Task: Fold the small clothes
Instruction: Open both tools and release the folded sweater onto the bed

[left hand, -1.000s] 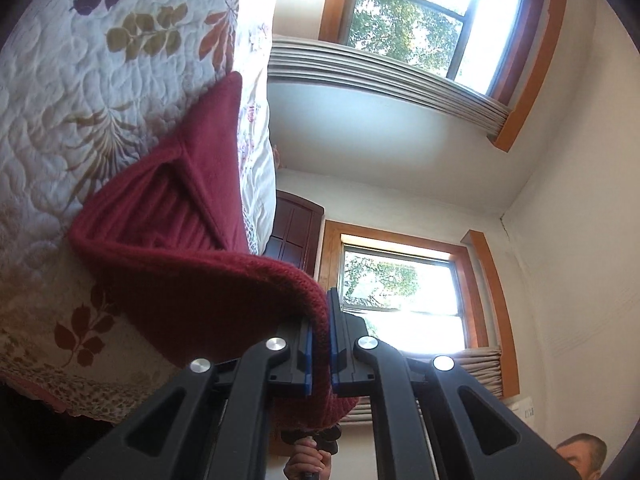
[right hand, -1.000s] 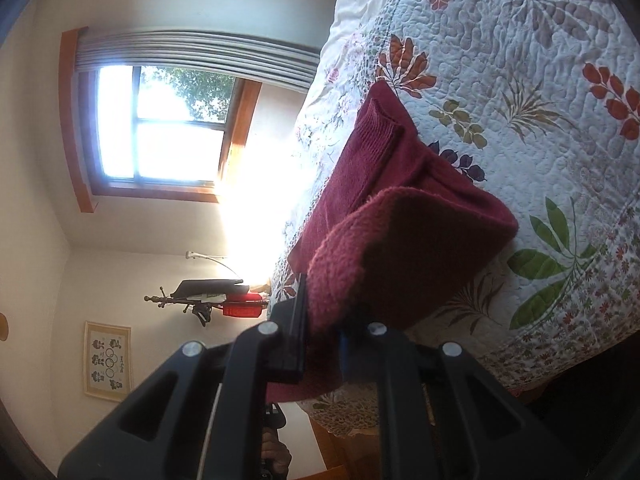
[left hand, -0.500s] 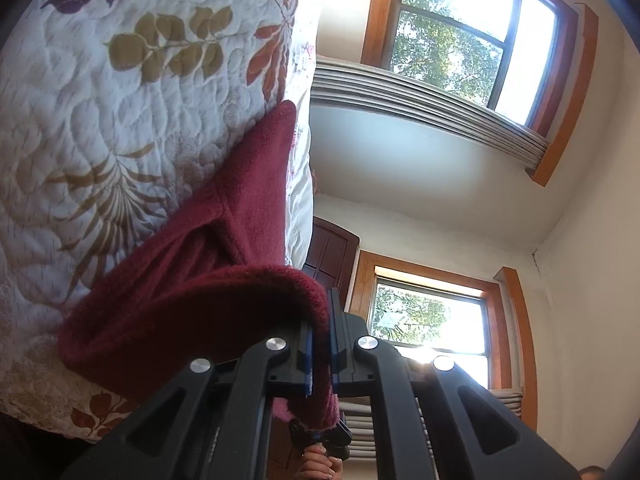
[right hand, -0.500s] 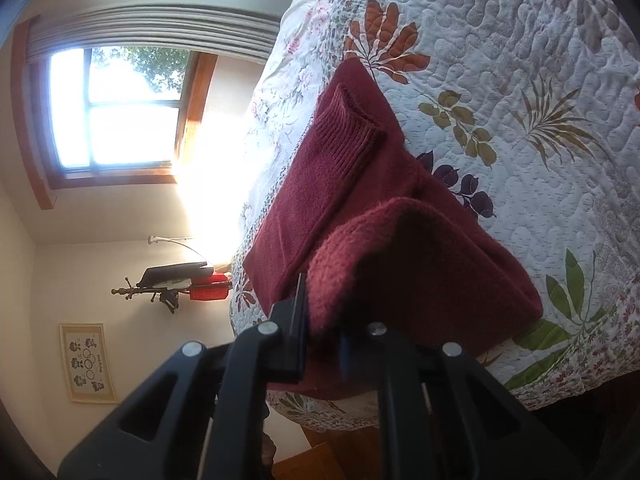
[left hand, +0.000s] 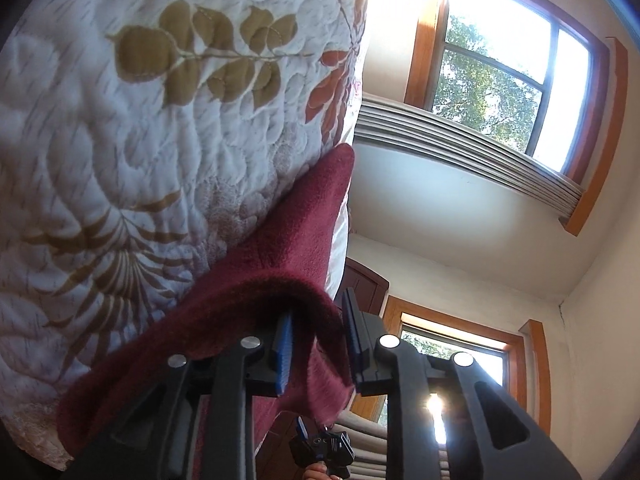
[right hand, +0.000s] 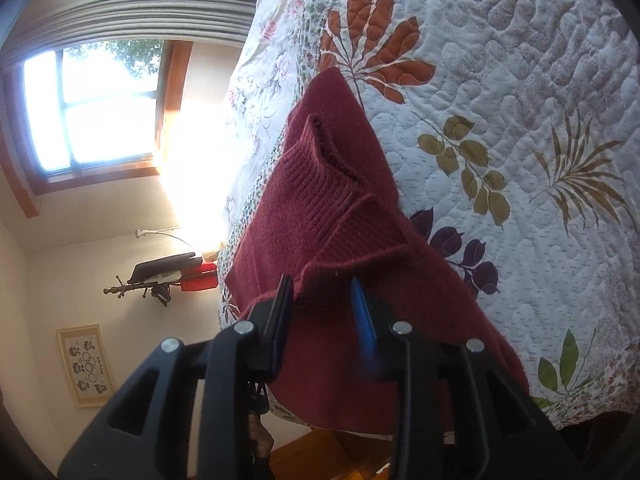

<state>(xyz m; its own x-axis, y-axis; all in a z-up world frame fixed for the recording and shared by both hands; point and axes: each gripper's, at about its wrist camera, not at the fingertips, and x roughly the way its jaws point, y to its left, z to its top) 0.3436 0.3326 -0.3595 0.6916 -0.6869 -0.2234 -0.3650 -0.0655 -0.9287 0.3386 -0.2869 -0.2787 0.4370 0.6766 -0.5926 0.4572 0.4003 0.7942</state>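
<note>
Left claw (left hand: 318,332) parted; right claw (right hand: 322,308) parted.

sweater (left hand: 288,248): lower part behind left tool (left hand: 318,344), fold drapes over one finger
right tool (right hand: 322,312): blue pad motion-blurred
hand (left hand: 318,472): cut off by bottom edge
wall picture (right hand: 86,364): too small to read

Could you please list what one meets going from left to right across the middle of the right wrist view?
window → dark red sweater → olive leaf sprig on the quilt → brown fern print on the quilt
</note>
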